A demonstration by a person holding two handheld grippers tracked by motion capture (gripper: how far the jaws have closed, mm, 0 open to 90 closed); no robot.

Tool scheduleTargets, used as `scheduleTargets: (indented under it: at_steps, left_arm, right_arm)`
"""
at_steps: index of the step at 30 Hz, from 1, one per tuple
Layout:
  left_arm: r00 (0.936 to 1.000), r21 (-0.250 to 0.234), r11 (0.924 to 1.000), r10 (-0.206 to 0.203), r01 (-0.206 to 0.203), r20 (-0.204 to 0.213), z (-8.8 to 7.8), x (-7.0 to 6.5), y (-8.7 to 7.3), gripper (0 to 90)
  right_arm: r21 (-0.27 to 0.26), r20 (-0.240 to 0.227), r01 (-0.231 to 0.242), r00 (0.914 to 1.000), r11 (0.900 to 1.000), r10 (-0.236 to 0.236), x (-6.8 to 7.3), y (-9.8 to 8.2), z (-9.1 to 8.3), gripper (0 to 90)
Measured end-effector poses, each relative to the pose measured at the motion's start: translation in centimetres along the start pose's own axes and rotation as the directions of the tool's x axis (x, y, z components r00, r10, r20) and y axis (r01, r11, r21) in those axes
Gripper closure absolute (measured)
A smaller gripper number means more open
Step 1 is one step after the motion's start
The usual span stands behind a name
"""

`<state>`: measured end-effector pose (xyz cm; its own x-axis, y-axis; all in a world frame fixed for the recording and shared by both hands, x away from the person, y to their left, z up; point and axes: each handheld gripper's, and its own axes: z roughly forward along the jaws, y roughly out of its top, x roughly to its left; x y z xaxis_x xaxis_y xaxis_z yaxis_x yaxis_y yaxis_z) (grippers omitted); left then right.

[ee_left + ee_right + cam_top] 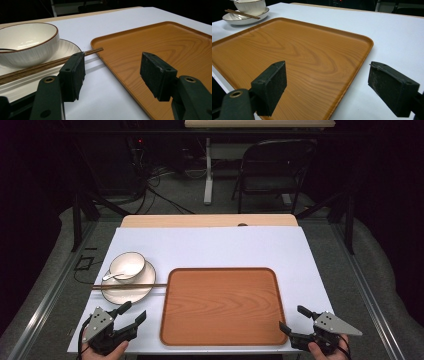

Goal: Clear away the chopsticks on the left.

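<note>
A wooden tray [222, 305] lies empty in the middle of the white table. Left of it a white bowl [127, 265] with a spoon [114, 276] sits on a white plate [125, 292], and dark chopsticks [129, 286] rest across the plate, tips at the tray's edge. My left gripper [133, 312] is at the near left corner, open and empty, just in front of the plate. My right gripper [294, 318] is open and empty at the tray's near right corner. The left gripper view shows the bowl [27, 42], chopsticks [45, 65] and tray [160, 42]; the right gripper view shows the tray [287, 55].
The table's near edge runs just below both hands. A folding chair [272, 167] and a table leg [208, 170] stand beyond the far edge. Bare white tabletop [210, 245] stretches behind the tray.
</note>
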<state>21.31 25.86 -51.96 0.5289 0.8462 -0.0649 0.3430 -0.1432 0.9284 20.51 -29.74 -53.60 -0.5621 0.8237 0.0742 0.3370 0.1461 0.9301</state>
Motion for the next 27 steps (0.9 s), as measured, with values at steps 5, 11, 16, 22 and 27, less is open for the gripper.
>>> scheduleTargets:
  at_steps: [5, 11, 16, 22, 27]
  left_arm:
    - [1.0, 0.006, 1.0, -0.001, 0.001, -0.003, 0.0, 0.0, 0.0, 36.8]
    - [0.9994, 0.041, 0.9986, -0.033, 0.034, -0.006, 0.4, -0.1, -0.1, 36.5]
    - [0.9978, 0.097, 0.9931, -0.065, 0.065, 0.005, 1.1, 0.0, -0.2, 30.8]
    - [0.9999, 0.167, 0.9858, -0.011, 0.011, -0.002, 1.8, -0.5, 0.4, 24.0]
    - [0.9969, 0.226, 0.9709, 0.079, -0.078, 0.004, 2.2, -0.7, 1.5, 24.6]
  right_arm:
    - [-0.001, -0.001, 0.004, 1.0, 1.0, -0.004, 0.1, 0.0, -0.1, 14.7]
    - [0.002, -0.001, 0.001, 1.0, 1.0, -0.001, 0.0, 0.0, 0.0, 14.7]
    - [0.004, -0.002, -0.002, 1.0, 1.0, 0.002, 0.0, 0.0, 0.0, 14.7]
    - [0.0, 0.001, -0.012, 0.9999, 1.0, 0.012, 0.0, 0.0, -0.1, 14.7]
    - [-0.003, 0.0, -0.017, 0.9999, 1.0, 0.017, -0.1, -0.1, -0.1, 14.7]
